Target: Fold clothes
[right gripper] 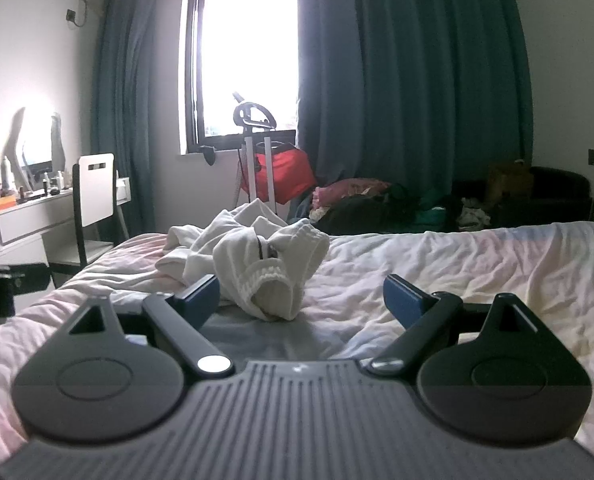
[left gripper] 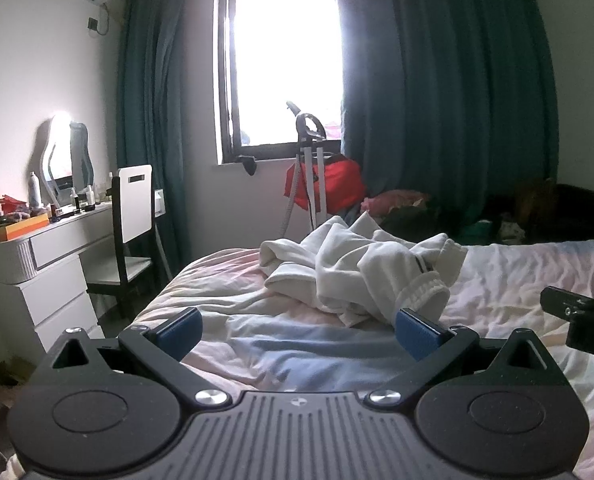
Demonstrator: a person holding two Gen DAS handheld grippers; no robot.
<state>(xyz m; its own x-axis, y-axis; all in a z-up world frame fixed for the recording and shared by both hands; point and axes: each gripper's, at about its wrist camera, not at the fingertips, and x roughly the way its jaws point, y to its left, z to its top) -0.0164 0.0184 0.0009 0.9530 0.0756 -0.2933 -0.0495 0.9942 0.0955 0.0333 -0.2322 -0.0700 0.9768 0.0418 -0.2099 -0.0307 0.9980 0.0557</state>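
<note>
At far left a white dresser [left gripper: 37, 264] carries an orange box [left gripper: 21, 231], bottles and a mirror [left gripper: 63, 156] on its surface; what the box holds cannot be told. A white-backed chair [left gripper: 131, 216] stands just beside the dresser, facing it. Behind, a window [left gripper: 285, 60] sits between teal curtains [left gripper: 449, 92], with a garment steamer [left gripper: 309, 148] and a red bag [left gripper: 337, 188] below the sill. The left gripper [left gripper: 299, 330] hovers low over the bed [left gripper: 225, 292], fingers [left gripper: 181, 330] spread wide, holding nothing. The task item, a white garment [left gripper: 361, 272], lies crumpled in a heap on the rumpled pale sheet, ahead of the left gripper and slightly to its right, its ribbed cuff just beyond the right-hand fingertip; contact cannot be confirmed. The right gripper [right gripper: 309, 300] is likewise low over the bed, fingers [right gripper: 403, 300] spread apart and empty, with the garment [right gripper: 257, 264] ahead and left of centre, its near fold lying between the fingertips' line and the left-hand finger. To the right, beyond the bed, a dark pile of clothes [right gripper: 377, 204] lies on the floor beside a dark armchair [right gripper: 553, 196].
</note>
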